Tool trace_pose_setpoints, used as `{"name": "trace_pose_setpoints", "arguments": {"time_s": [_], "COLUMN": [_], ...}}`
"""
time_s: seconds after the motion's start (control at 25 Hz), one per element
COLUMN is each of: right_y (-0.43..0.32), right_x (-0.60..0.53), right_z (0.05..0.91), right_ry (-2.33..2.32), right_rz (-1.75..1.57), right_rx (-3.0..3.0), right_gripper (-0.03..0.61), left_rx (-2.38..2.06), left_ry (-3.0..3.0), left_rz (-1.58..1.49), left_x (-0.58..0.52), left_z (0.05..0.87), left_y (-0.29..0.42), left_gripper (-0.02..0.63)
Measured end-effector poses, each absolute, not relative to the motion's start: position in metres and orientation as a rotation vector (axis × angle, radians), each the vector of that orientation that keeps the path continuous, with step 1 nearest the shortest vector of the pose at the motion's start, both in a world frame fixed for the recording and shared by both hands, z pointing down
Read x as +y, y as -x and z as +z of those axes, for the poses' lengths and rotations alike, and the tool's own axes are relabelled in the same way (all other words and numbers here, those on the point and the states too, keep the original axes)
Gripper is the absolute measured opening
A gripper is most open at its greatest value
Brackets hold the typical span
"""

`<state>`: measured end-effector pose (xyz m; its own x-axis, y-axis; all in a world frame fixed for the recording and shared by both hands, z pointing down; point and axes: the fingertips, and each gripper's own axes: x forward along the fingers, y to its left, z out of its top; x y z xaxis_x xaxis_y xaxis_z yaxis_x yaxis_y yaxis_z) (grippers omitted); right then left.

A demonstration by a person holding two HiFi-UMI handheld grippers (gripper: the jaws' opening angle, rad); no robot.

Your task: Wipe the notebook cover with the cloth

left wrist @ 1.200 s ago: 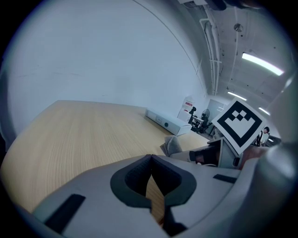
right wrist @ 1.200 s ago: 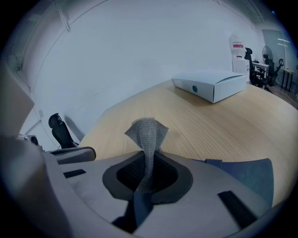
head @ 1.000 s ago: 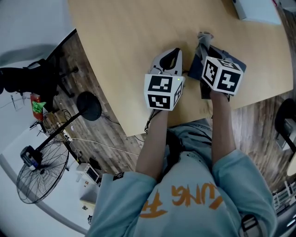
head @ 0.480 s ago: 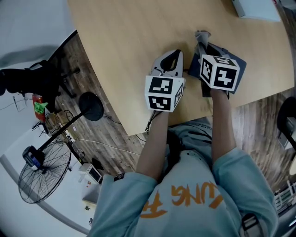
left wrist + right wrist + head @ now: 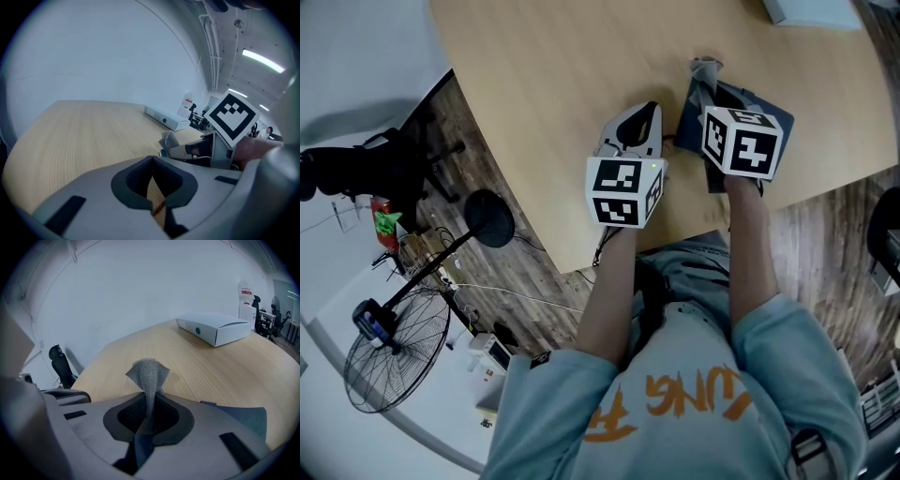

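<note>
Ahead and to the left of the left gripper point(image 5: 152, 159), the table point(image 5: 79, 131) is bare wood, open to passage. Just to its right, the right gripper point(image 5: 147, 403) blocks the way, with the notebook point(image 5: 248, 417) lying under it. In front of the right gripper, the cloth point(image 5: 147, 373) pinched in its jaws stands up. Beyond the cloth, bare table runs to a white box point(image 5: 215, 329), well ahead and to the right. Close behind both grippers the table ends.

Holds left gripper point(image 5: 152, 159) shut, empty; clamps right gripper point(image 5: 149, 401) on cloth point(image 5: 147, 373); stretches both forearms point(image 5: 614, 291) forward, side by side.
</note>
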<state>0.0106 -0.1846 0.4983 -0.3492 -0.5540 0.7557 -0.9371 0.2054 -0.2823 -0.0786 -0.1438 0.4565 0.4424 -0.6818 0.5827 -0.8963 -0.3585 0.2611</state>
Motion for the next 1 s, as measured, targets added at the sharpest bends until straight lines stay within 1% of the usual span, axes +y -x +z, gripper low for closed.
{"name": "trace_pose_setpoints", "arguments": {"time_s": [0.8, 1.0], "right_y": [-0.048, -0.068], "right_x": [-0.175, -0.172], "right_z": [0.496, 0.493], "right_ry": [-1.467, -1.502], "right_rz": [1.054, 1.059], "right_rx": [-1.981, -1.990], "right_gripper": [0.029, 0.029], "left_rx": [-1.248, -1.221], "left_ry": [-2.222, -2.246], "left_rz": [0.591, 0.610], "left_x": [-0.137, -0.136], "left_z": [0.460, 0.461], "left_y": [0.045, 0.026], "left_gripper": [0.017, 0.017]}}
